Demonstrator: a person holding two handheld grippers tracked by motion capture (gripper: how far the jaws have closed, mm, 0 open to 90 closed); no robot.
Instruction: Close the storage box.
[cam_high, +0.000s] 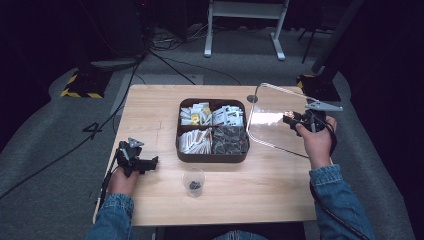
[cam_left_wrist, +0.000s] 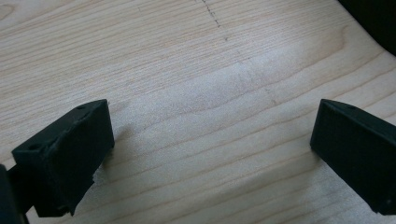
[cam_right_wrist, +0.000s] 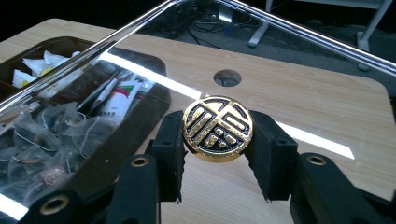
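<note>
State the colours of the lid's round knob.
Gold and black knob, clearest in the right gripper view.

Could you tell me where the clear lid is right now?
The clear lid is lifted at the table's right side, beside the compartment box, held by its knob in the right gripper.

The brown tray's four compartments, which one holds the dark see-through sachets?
The near right compartment of the brown four-part tray, closest to the lifted clear lid; the other three hold white or pale packets.
</note>
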